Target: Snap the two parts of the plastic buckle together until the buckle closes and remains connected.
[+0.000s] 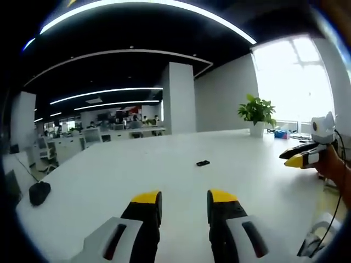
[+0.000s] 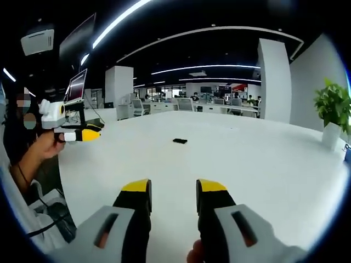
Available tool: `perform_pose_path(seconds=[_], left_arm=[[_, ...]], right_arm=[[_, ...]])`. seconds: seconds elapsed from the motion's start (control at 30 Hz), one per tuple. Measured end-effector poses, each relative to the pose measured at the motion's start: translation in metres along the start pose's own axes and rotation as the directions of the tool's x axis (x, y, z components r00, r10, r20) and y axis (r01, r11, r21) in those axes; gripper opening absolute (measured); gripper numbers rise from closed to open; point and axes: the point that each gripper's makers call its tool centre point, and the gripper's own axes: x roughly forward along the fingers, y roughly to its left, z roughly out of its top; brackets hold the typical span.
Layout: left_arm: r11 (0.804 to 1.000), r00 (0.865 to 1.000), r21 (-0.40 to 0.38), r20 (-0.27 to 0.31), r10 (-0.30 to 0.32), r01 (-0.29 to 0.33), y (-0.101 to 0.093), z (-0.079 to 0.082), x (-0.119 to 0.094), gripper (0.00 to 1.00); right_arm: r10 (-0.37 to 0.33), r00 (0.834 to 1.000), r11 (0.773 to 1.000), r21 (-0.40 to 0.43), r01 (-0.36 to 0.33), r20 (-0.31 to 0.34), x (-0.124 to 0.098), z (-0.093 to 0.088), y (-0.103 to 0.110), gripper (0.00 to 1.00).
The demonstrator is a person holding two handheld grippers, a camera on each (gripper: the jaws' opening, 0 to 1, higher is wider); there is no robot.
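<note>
White office table (image 1: 164, 170) holds the small black buckle (image 1: 203, 163) far off; left gripper (image 1: 184, 205) and right gripper (image 2: 173, 196) gape empty; a careless reach could nudge it away.

We're in an open-plan office: rows of desks (image 2: 181, 105) with monitors (image 2: 77, 85), long ceiling light strips (image 1: 104, 91), white pillar (image 1: 180, 97), potted plant (image 1: 256, 114).
</note>
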Motion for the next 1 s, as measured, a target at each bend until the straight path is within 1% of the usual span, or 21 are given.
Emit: perform_pose_path(seconds=[0.1, 0.4, 0.6, 0.83, 1.0], left_arm=[[1.0, 1.0, -0.006, -0.006, 0.008, -0.008, 0.0035, -0.0024, -0.0007, 0.33], [1.0, 1.0, -0.002, -0.002, 0.009, -0.009, 0.001, -0.0013, -0.0001, 0.33], [1.0, 1.0, 0.0, 0.0, 0.023, -0.023, 0.0053, 0.0005, -0.0014, 0.33], [1.0, 1.0, -0.002, -0.015, 0.023, -0.023, 0.006, -0.0043, -0.0022, 0.33], [1.0, 1.0, 0.0, -0.005, 0.024, -0.024, 0.0067, -0.0014, -0.0039, 0.33]], right_arm=[[-0.004, 1.0, 1.0, 0.0, 0.004, -0.003, -0.0009, -0.0012, -0.0006, 0.32], [0.004, 1.0, 1.0, -0.002, -0.004, 0.004, -0.0004, 0.0002, 0.0006, 0.32], [0.002, 1.0, 1.0, -0.008, -0.002, 0.004, -0.0012, 0.0005, 0.0001, 0.32], [0.002, 1.0, 1.0, -0.012, -0.002, 0.005, -0.0014, 0.0018, 0.0014, 0.32], [0.0, 1.0, 1.0, -0.021, 0.0, 0.002, -0.0009, 0.0027, 0.001, 0.32]])
